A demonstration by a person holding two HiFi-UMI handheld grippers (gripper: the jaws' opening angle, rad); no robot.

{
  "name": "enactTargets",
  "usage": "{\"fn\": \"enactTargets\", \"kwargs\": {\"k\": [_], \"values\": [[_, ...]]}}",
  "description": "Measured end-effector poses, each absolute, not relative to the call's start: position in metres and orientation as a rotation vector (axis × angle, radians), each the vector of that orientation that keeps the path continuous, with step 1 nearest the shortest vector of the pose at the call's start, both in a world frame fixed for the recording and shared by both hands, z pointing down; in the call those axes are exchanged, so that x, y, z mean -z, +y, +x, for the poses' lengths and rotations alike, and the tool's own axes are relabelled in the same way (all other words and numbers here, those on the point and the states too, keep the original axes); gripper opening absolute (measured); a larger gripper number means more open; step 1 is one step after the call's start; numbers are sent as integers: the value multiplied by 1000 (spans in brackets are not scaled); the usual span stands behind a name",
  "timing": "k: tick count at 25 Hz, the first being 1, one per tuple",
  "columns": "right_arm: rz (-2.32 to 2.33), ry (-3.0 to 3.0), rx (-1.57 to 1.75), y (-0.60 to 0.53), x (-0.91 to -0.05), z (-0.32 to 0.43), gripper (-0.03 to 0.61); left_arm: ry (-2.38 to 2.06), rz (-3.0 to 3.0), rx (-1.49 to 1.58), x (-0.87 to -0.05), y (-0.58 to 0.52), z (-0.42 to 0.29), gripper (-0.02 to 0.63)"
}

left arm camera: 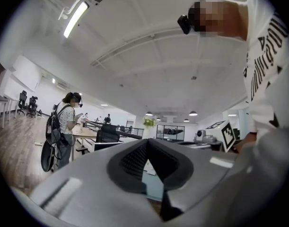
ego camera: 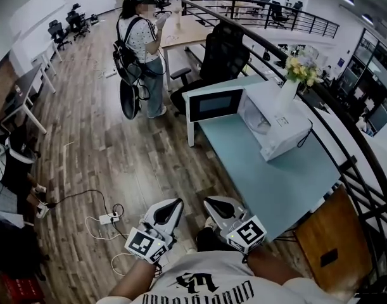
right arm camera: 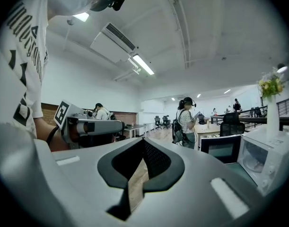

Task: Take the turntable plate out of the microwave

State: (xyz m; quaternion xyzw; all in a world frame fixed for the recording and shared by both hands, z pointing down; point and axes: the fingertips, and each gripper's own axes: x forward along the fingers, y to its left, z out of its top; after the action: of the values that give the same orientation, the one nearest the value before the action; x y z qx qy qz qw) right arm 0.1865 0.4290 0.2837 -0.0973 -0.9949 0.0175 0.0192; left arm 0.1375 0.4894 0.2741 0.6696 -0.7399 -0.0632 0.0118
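Turntable plate, a clear glass disc [ego camera: 256, 123], lies inside the white box-shaped microwave [ego camera: 288, 132] on the pale blue tabletop [ego camera: 269, 182], its dark-windowed door [ego camera: 213, 104] hanging open; my left gripper [ego camera: 170, 208] and right gripper [ego camera: 217, 206] are pressed together on nothing, well apart from it. Smooth glass could slip from narrow pads and shatter; a careless reach could topple the white vase of yellow flowers [ego camera: 289, 90] by the microwave's top.

left claw [left arm camera: 147, 144]: jaws together, empty | person with backpack [left arm camera: 66, 122]: standing at far left

Open white microwave [ego camera: 279, 124] on pale-blue table [ego camera: 269, 185]
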Motion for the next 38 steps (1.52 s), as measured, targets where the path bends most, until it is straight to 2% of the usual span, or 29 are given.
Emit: {"fn": "enactTargets", "kwargs": {"k": [7,16,24,38], "values": [[-290,-3091,-92,375,-300,139,3,-2336,2040,175,-284,452,80,49],[-198,-3079,-126,263,-308,91,3,-2263,2102,195,-288,332,28,49],[-120,-3060,-129,186,-309,72,3,-2190,2188,213,-279,242,5,49],[138,-3051,-133,115,-310,34,3,-1942,2388,213,-281,141,-43,49]]}}
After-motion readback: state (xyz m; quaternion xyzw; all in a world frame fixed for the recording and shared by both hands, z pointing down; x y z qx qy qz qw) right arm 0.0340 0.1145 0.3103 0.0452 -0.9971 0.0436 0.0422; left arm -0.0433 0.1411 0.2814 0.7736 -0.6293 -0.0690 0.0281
